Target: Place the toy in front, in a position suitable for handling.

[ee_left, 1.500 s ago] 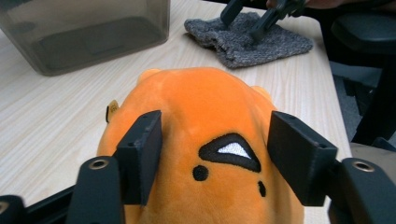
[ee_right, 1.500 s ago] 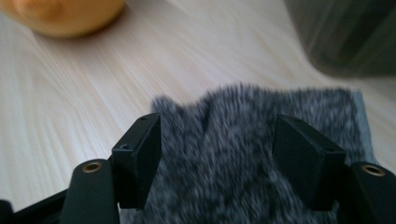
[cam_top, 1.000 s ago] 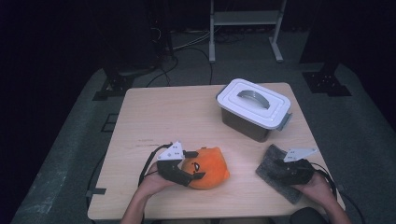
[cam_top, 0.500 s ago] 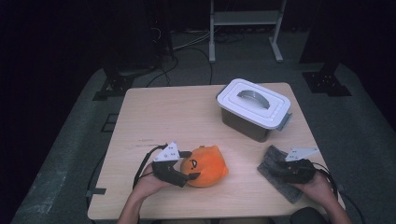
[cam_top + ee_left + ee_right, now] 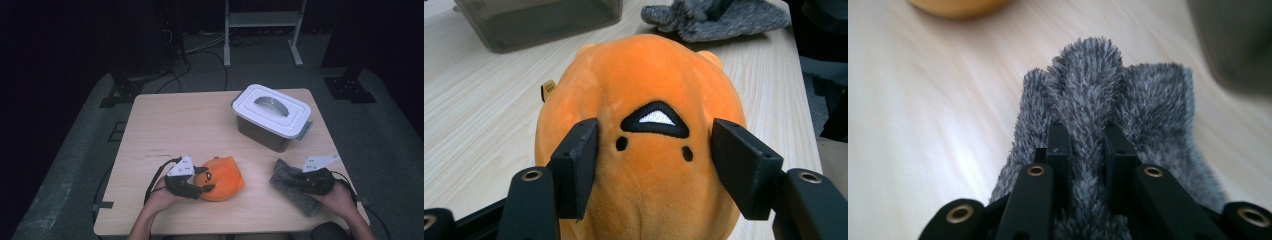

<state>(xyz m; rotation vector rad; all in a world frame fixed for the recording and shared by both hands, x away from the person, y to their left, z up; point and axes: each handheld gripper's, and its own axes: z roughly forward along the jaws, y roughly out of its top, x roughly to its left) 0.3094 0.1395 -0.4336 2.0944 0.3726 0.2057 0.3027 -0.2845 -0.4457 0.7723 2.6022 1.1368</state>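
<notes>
- High view: the worktop [image 5: 165, 125] is the largest thing before you, pale wood, with the grey lidded box [image 5: 272, 117] standing at its far right, lid on and handle up.
- Next in size, the orange plush toy [image 5: 222, 177] lies near your edge, left of centre, just beside your left hand.
- The grey fuzzy cloth [image 5: 292, 192] lies at the near right corner, well apart from the toy and nearer you than the box.
- Your left tongs [image 5: 202, 182] stand spread on either side of the toy. In the left gripper view the two black jaws flank its stitched face [image 5: 655, 120]; the left one looks to touch the plush, and whether the right one touches I cannot tell, but they are not yet squeezing.
- Your right tongs [image 5: 1082, 145] are clenched on a raised fold of the cloth [image 5: 1088, 100], with pile bulging up between the jaws.
- I judge the step in hand to be taking hold of the toy. Push the jaws a little deeper along its sides so they bite below the widest part, then close slowly; soft plush can slip forward out of a shallow pinch.
- Keep the cloth fold gripped and level, and mind that the box lid is on.
</notes>
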